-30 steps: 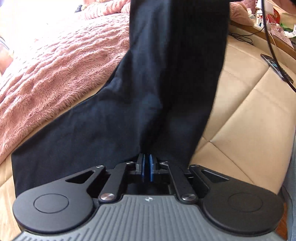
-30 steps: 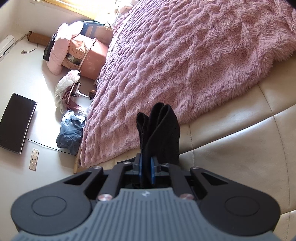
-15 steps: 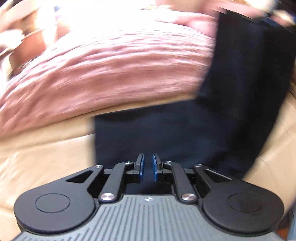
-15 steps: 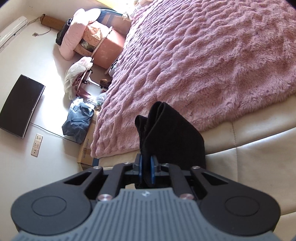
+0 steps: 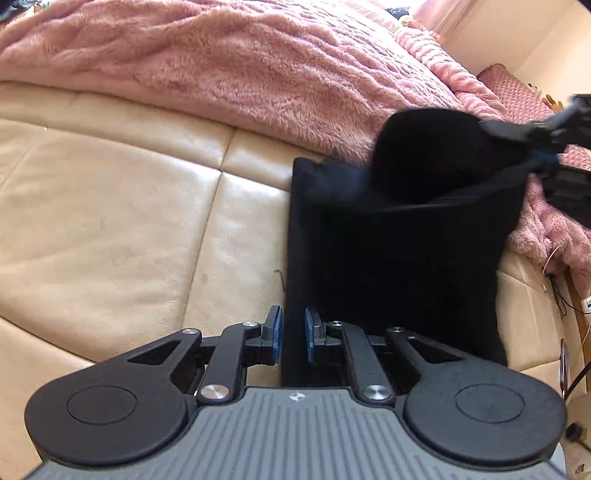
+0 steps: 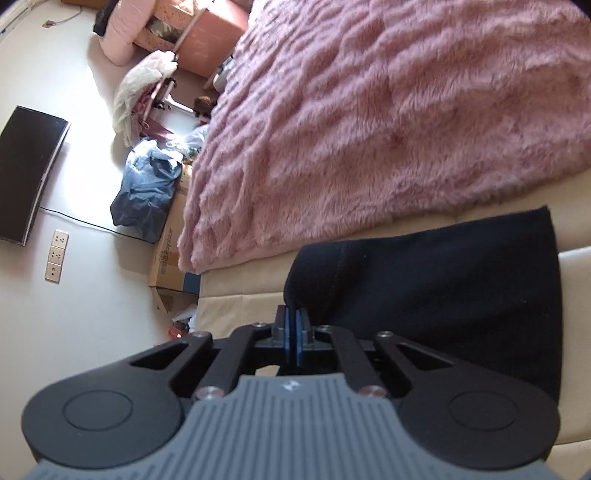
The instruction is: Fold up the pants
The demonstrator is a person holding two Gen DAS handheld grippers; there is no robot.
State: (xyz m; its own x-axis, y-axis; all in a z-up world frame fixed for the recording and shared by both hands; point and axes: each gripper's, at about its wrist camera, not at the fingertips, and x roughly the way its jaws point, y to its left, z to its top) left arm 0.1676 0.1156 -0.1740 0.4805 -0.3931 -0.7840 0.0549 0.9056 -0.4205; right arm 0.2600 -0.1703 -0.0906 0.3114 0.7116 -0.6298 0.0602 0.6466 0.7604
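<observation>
- Nearest to us, our left gripper [image 5: 293,334] is sitting low over the bed with its blue pads a little way apart. The near left edge of the black pants [image 5: 399,273] is running up between them, but the pads aren't pinching it as far as we can see.
- Our right gripper [image 6: 294,332] has its pads pressed together, and we're clamping a rounded bunch of the pants' fabric [image 6: 436,291] right at the tips.
- The pants are lying as a dark folded block on the cream leather mattress [image 5: 118,221], near the edge of the fluffy pink blanket [image 5: 258,70]. In the left wrist view the block is stretching away from us, right of centre.
- At its far end we're seeing the right gripper [image 5: 543,147], blurred, holding a bulging fold of cloth above the flat part.
- Further out, the pink blanket [image 6: 388,122] is covering most of the bed.
- In the right wrist view, past the left edge of the bed, there's a cardboard box [image 6: 170,258] and a blue bag [image 6: 147,188] on the floor.
- Furthest away we're looking at a dark TV screen [image 6: 26,173], wall sockets [image 6: 57,254] and a pile of pinkish clutter [image 6: 166,33].
</observation>
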